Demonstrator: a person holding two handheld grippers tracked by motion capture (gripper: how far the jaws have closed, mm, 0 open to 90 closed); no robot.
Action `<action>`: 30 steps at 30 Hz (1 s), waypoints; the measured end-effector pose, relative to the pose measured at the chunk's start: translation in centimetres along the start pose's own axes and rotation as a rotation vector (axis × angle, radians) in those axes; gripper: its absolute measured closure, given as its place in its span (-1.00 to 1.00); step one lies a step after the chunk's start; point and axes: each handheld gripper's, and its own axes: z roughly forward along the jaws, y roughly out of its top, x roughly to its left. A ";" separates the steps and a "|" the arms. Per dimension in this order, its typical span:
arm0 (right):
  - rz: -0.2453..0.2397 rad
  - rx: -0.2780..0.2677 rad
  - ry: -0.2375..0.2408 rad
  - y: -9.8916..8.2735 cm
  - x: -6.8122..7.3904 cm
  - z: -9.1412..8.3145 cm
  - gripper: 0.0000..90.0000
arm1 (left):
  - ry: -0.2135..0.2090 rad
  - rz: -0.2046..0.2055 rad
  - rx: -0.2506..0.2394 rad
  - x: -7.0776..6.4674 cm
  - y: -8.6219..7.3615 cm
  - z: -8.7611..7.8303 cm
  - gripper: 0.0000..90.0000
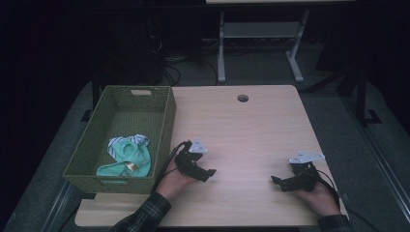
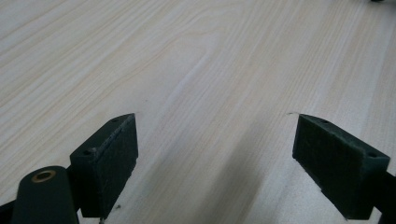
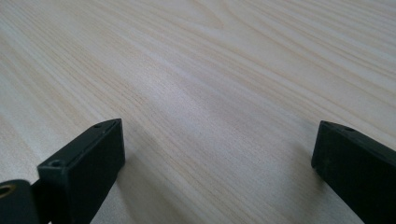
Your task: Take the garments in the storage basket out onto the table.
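A green woven basket (image 1: 104,113) stands on the left part of the pale wooden table (image 1: 251,130). Inside it lies a crumpled mint-green and striped cloth (image 1: 128,155). My left gripper (image 1: 209,174) rests low over the table just right of the basket, pointing right, jaws apart with nothing between them. My right gripper (image 1: 276,181) rests near the table's front right, pointing left, also open and empty. In the left gripper view my left gripper (image 2: 215,161) has bare wood between its black pads. In the right gripper view my right gripper (image 3: 217,170) shows the same.
A round cable hole (image 1: 242,98) sits near the table's far edge. Beyond the table stand the legs of a white desk frame (image 1: 221,48) and some cables on a dark floor. Bare tabletop lies between the two grippers.
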 end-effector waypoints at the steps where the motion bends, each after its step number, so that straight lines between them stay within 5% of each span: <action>1: 0.000 0.000 0.000 0.0 0.0 0.0 -0.95 | 0.000 0.000 -0.002 0.0 0.0 -0.1 -0.70; 30: 0.001 -0.002 0.000 0.0 0.0 0.0 -0.95 | -0.011 0.000 -0.012 -0.1 0.9 -1.2 -0.70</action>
